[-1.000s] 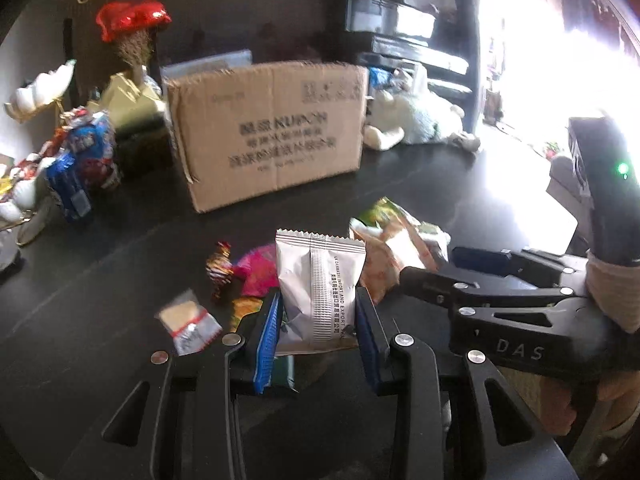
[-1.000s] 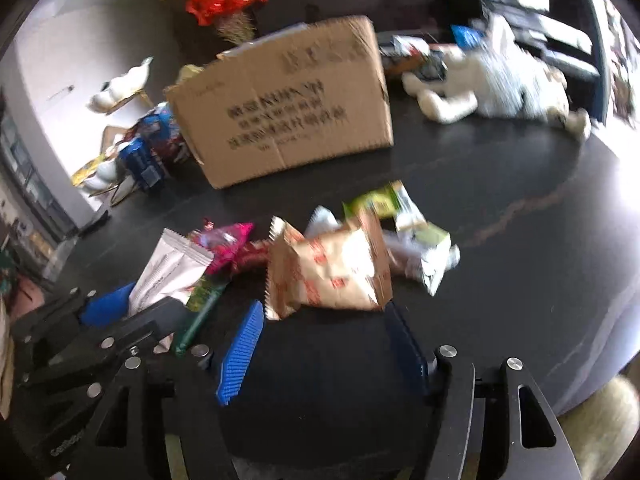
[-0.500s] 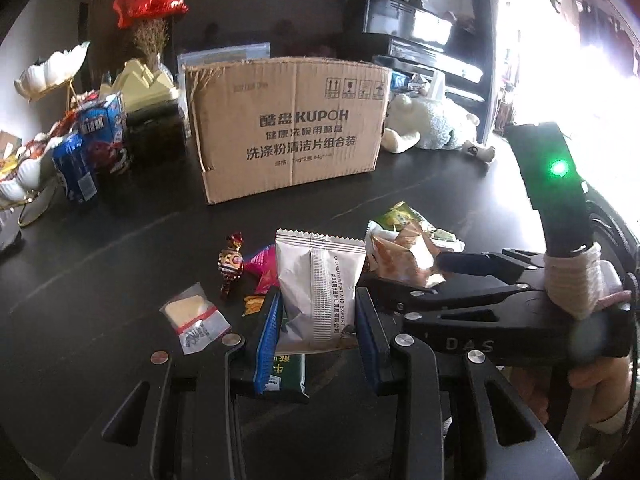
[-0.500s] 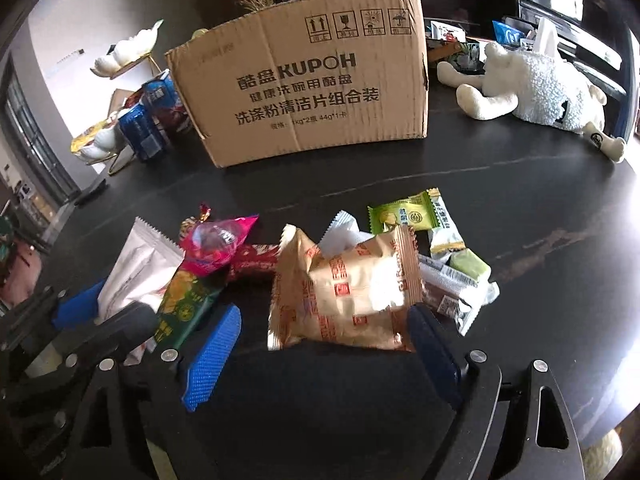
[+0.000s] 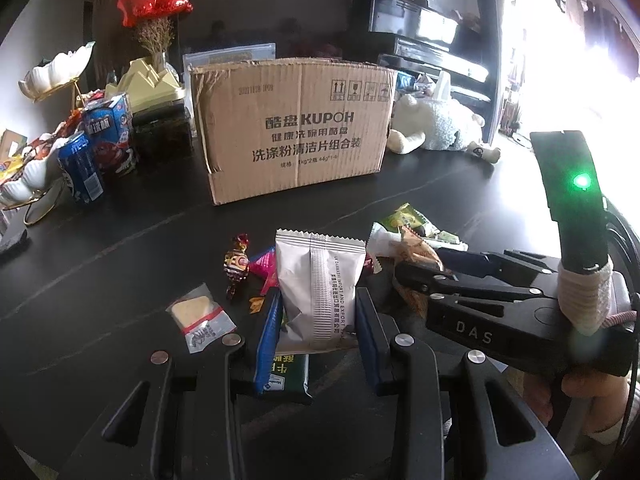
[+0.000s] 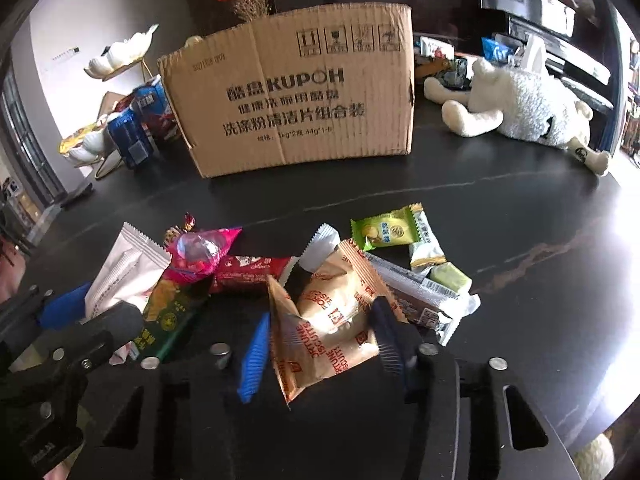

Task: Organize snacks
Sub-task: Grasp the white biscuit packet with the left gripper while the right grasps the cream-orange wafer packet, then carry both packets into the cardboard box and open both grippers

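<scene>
My left gripper (image 5: 316, 320) is shut on a silver snack packet (image 5: 320, 288), held upright just above the black table; the packet also shows in the right wrist view (image 6: 120, 276). My right gripper (image 6: 320, 344) is shut on a tan fortune biscuit packet (image 6: 328, 320), crumpled between the blue pads. A cardboard box (image 5: 292, 128) stands behind the pile, also in the right wrist view (image 6: 296, 92). Loose snacks lie around: a pink candy bag (image 6: 200, 252), a red bar (image 6: 252, 274), a green packet (image 6: 384, 230) and a dark green packet (image 6: 168, 312).
A small clear cracker packet (image 5: 200, 316) and a wrapped candy (image 5: 236, 264) lie left of my left gripper. Blue cans and boxes (image 5: 100, 148) stand at far left by white dishes. A white plush toy (image 6: 520, 108) lies right of the box. The table edge curves at right.
My right gripper has closed on the fortune biscuit packet, squeezing it. My left gripper keeps holding the silver packet and has barely moved.
</scene>
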{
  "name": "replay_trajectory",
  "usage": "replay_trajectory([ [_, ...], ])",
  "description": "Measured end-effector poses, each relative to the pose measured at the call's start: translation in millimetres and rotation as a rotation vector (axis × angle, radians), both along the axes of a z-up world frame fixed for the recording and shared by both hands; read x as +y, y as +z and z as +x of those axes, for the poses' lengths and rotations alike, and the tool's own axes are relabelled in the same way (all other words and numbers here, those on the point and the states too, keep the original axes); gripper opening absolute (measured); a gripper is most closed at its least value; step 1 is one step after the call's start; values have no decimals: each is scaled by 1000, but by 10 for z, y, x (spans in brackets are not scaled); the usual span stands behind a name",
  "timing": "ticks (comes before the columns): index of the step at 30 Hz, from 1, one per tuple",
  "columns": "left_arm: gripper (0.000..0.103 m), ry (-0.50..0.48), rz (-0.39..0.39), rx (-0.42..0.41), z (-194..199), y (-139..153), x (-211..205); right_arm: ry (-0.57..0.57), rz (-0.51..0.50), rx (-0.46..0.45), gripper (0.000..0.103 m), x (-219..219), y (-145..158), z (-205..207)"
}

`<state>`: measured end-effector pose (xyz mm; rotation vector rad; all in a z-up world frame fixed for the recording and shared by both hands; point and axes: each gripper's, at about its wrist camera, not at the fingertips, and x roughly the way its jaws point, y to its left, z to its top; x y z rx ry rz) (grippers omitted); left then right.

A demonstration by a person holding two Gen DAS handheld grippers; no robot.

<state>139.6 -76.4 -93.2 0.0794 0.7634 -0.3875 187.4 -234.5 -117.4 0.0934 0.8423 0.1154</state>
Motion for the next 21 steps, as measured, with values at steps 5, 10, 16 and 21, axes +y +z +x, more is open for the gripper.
replay_trajectory([
  [5, 35, 4, -16, 5, -16, 90, 11, 2, 29, -31, 43, -3, 121, -97],
  [10, 35, 9, -22, -17, -17, 232, 19, 13, 48, -86, 43, 8, 380, -187],
  [16, 35, 9, -19, -66, 32, 479, 16, 23, 45, -146, 43, 21, 689, -204],
  [21, 35, 12, -15, -113, 172, 754, 18, 19, 28, -208, 43, 15, 995, -106],
])
